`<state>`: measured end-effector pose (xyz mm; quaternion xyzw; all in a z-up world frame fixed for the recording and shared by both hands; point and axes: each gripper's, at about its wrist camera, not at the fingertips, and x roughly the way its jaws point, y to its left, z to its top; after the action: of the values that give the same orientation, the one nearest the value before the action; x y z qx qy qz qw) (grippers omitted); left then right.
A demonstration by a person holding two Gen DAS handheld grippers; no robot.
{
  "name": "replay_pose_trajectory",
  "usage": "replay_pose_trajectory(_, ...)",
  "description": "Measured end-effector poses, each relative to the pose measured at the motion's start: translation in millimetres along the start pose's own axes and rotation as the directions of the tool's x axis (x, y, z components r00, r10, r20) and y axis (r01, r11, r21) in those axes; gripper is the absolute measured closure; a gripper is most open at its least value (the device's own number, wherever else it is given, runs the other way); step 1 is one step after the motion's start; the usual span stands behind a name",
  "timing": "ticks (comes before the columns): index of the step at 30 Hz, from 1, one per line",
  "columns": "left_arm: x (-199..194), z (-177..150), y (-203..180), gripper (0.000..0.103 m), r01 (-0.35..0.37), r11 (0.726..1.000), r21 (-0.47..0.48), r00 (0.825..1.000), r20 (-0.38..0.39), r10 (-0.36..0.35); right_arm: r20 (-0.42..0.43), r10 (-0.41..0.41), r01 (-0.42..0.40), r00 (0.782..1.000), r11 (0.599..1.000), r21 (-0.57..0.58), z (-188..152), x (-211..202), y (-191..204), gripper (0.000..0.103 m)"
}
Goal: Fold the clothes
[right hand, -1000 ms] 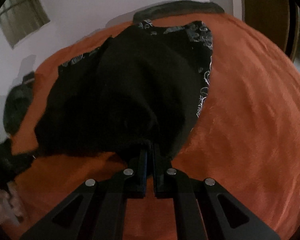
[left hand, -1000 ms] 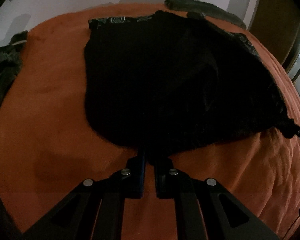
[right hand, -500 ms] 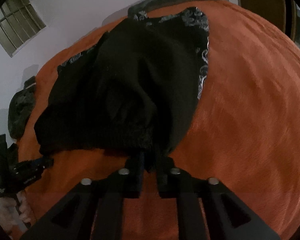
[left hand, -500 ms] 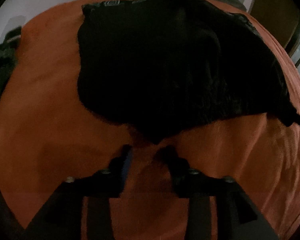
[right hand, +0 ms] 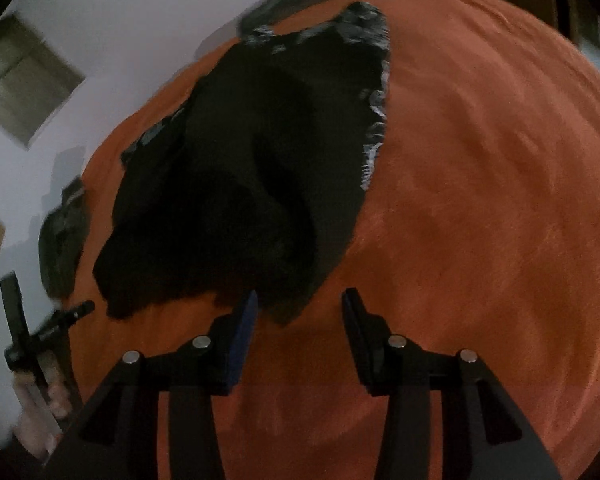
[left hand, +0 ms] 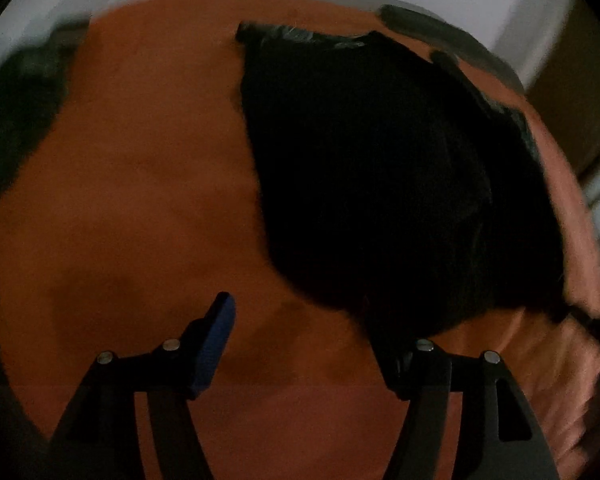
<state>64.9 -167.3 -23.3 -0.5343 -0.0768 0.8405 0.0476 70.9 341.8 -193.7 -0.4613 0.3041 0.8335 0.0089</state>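
My 2 grippers both stand w/ jaws spread, nothing between them: left gripper [left hand: 304, 316] over the bare orange blanket [left hand: 132, 184], its right finger at the near edge of the garment, right gripper [right hand: 298, 304] just short of the garment's near corner. 1 black garment [right hand: 260, 184] lies folded over on the blanket, patterned trim showing along far and right edges (blurry). A 2nd dark cloth pile [left hand: 16, 120] sits at the blanket's left edge, well apart.

Garment [right hand: 240, 184] on the bedspread [right hand: 480, 200], just ahead of both tools.
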Motion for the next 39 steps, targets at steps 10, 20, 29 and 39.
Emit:
replay_pose_trajectory(10,46,7,-49,0.034,-0.089,0.977,-0.192,0.995,-0.062,0.079,-0.064,0.074,-0.051,0.995,0.952,0.300,28,47,-12,0.056)
replay_pose_trajectory(20,23,4,-92,0.095,-0.131,0.981,-0.144,0.990,0.029,0.137,-0.011,-0.061,0.062,0.998,0.962,0.264,25,23,-10,0.100)
replay_pose_trajectory(29,18,6,-80,0.088,-0.076,0.984,-0.162,0.997,-0.019,0.074,-0.021,-0.013,0.018,1.000,0.965,0.263,29,16,-9,0.097)
replay_pose_trajectory(39,20,2,-67,0.036,0.073,0.936,-0.345,0.997,0.006,-0.075,-0.061,0.060,-0.036,0.996,0.941,0.338,28,35,-29,0.064)
